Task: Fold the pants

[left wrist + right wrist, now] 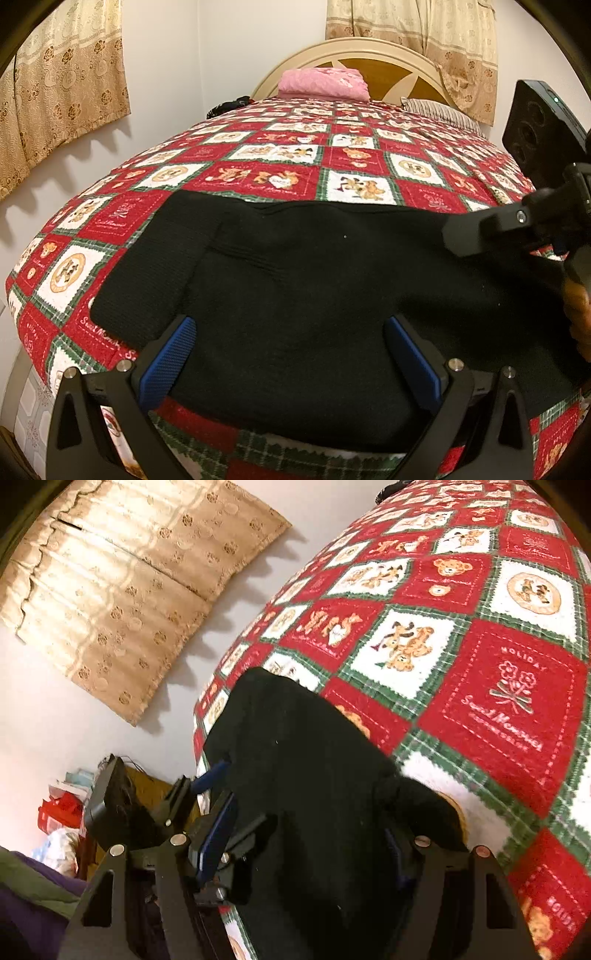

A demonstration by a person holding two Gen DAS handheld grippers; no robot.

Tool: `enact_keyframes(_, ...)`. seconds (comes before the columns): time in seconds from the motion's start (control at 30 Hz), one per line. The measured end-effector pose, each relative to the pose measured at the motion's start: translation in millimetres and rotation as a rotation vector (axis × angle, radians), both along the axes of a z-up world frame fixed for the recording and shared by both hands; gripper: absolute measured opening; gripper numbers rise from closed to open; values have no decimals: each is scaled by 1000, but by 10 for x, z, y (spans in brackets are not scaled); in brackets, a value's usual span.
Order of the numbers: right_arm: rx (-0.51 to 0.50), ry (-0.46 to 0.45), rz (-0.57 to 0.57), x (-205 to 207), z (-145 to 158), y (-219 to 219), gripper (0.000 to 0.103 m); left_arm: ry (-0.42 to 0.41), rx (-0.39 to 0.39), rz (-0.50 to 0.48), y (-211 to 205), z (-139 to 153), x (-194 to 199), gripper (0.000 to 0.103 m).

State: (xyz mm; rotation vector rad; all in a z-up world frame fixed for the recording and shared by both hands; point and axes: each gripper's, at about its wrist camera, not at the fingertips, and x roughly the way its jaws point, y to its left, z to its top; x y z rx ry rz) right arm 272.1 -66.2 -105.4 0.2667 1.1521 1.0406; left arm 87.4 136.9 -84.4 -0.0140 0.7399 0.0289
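Lying flat on the near part of the bed, the black pants are spread across the red checked quilt with their near edge close to the mattress edge. They already look folded into a broad, thick slab, and a stitched seam runs across the upper layer on the left. I take it they were kept near the edge so both tools can reach them without stretching.

The left gripper sits low over the near edge of the cloth, its blue pads wide apart with black fabric between and beneath them. Nothing is pinched there; my guess is it is placed to press or to take the near hem.

The right gripper is over the right side of the pants, and in its own view it looks along the cloth toward the left wall. Its tongs stand wide too, with fabric mounded up between them, though the far pad is mostly hidden by cloth, so I cannot tell whether any is caught. In the left view its body hangs over the right part of the pants.

Both tools crowd the same near stretch, probably to share one lift. The pink bundle by the headboard lies well apart.
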Motion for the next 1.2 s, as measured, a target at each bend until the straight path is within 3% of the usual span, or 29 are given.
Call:
enact_keyframes(0.17, -30, -64, -61, 110, 60, -9, 74, 1, 1, -2, 3, 0, 3, 103)
enact_keyframes(0.27, 34, 6, -120, 317, -6, -214, 68, 5, -3, -5, 8, -3, 6, 103)
enact_keyframes(0.4, 28, 81, -164, 492, -109, -460, 26, 7, -2, -8, 13, -6, 11, 103)
enact_keyframes(0.47, 30, 101, -181, 541, -108, -605, 22, 6, -2, -10, 13, -6, 10, 103)
enact_keyframes(0.53, 15, 105, -200, 559, -87, -716, 10, 4, -1, -9, 8, -7, 5, 103)
enact_keyframes(0.6, -22, 70, -238, 517, -33, -785, 11, 3, 1, -10, 12, -8, 10, 103)
enact_keyframes(0.67, -165, -82, -357, 439, 142, -962, 13, 2, 0, -10, 13, -8, 11, 103)
enact_keyframes(0.77, -162, -131, -484, 327, 363, -1301, 14, 0, 0, -9, 13, -9, 11, 103)
enact_keyframes(0.83, -118, -166, -452, 111, 501, -1327, 14, 1, 0, -8, 13, -9, 12, 103)
enact_keyframes(0.93, -106, -206, -325, -280, 556, -1006, 14, -1, 1, -4, 21, -8, 11, 103)
enact_keyframes(1.03, -216, -244, -244, -511, 390, -684, 14, -1, 2, 0, 22, -4, 7, 103)
enact_keyframes(1.1, -280, -225, -283, -510, 213, -702, 14, -1, 2, -1, 20, -4, 5, 103)
enact_keyframes(1.2, -146, -104, -407, -417, 115, -1131, 11, -2, 3, -1, 15, -6, 9, 103)
